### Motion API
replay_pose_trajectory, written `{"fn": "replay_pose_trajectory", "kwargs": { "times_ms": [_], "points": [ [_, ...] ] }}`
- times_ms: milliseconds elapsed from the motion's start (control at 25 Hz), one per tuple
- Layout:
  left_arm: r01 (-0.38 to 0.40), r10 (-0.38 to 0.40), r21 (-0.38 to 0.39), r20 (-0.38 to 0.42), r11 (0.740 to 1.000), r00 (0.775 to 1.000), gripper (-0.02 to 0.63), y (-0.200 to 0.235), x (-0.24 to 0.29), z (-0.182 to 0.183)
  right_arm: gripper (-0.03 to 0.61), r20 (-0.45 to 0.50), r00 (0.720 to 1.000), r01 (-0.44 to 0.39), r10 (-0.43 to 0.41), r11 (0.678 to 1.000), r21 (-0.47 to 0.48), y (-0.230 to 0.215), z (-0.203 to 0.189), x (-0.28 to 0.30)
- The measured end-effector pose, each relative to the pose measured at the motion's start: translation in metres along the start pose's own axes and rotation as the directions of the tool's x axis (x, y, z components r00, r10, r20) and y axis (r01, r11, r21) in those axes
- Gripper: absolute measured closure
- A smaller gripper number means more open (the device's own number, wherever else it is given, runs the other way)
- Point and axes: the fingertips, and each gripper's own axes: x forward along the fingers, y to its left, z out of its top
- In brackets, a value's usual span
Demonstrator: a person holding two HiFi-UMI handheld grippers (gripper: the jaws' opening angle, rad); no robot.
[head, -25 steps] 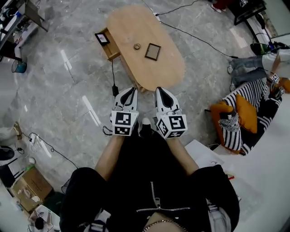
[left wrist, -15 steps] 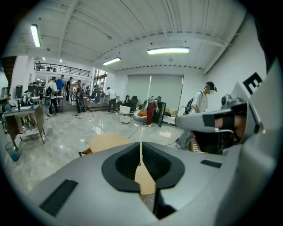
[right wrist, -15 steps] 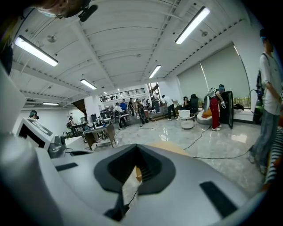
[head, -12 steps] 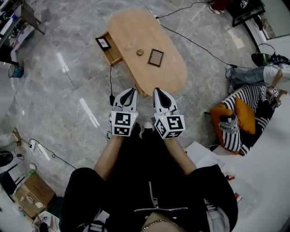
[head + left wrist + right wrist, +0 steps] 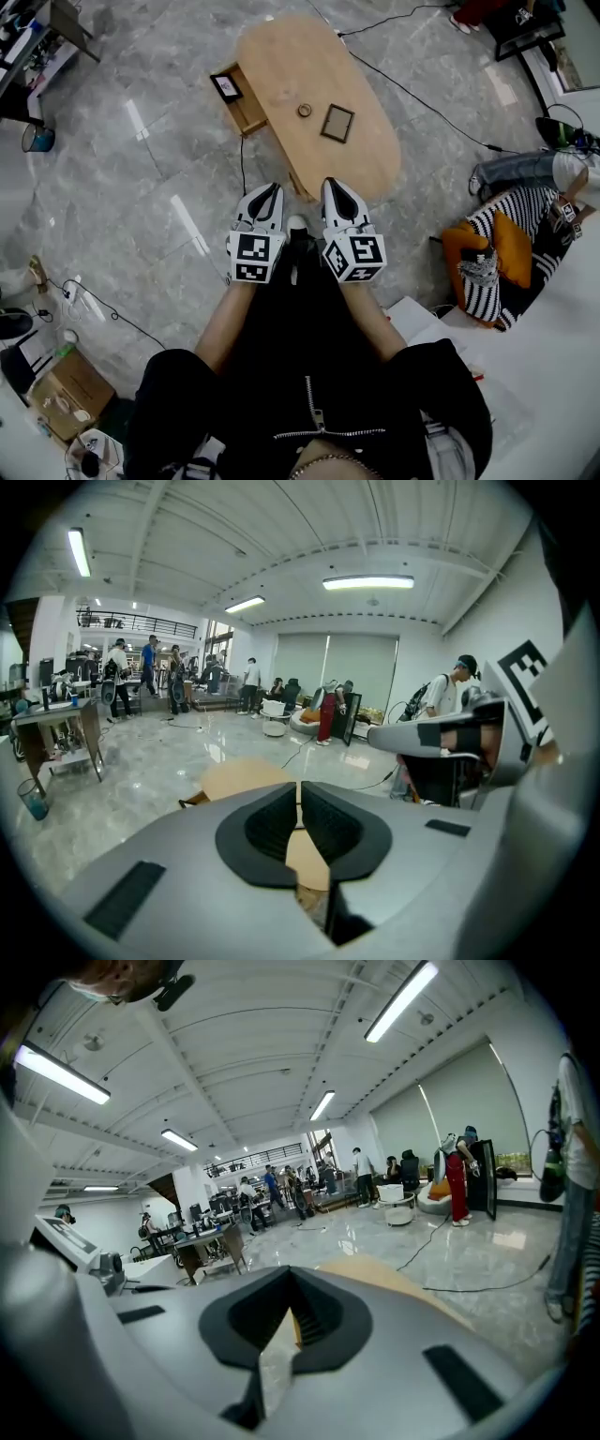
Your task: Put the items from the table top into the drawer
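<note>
Table (image 5: pixel 281 56) just ahead of both tips, left gripper (image 5: pixel 266 190) jaws together, empty, right gripper (image 5: pixel 336 185) beside it, likewise closed on nothing, frame (image 5: pixel 337 124) and ring (image 5: pixel 305 111) on the tabletop beyond the right gripper, open drawer (image 5: pixel 249 109) beyond the left gripper, small picture (image 5: pixel 226 86) inside

Head cam looks steeply down from up top, with my left gripper (image 5: pixel 267 188) and right gripper (image 5: pixel 335 185) close below and the wooden table (image 5: pixel 281 66) farther out. The 2 gripper cams ride low, facing forward along their jaws; all 3 views share that table.
</note>
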Motion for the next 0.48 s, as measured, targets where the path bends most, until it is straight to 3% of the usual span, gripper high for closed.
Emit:
{"fn": "replay_pose_trajectory", "kwargs": {
  "times_ms": [320, 480],
  "points": [
    [-0.037, 0.037, -0.014, -0.001, 0.999, 0.999, 0.588, 0.017, 0.036, 0.015, 0.569, 0.011, 0.998, -0.063, 0.063, 0.998, 0.001, -0.014, 0.021, 0.055],
    [-0.056, 0.055, 0.029, 0.013, 0.998, 0.998, 0.588, 0.025, 0.056, 0.036, 0.569, 0.052, 0.995, -0.082, 0.082, 0.997, 0.005, -0.025, 0.049, 0.08]
  ]
}}
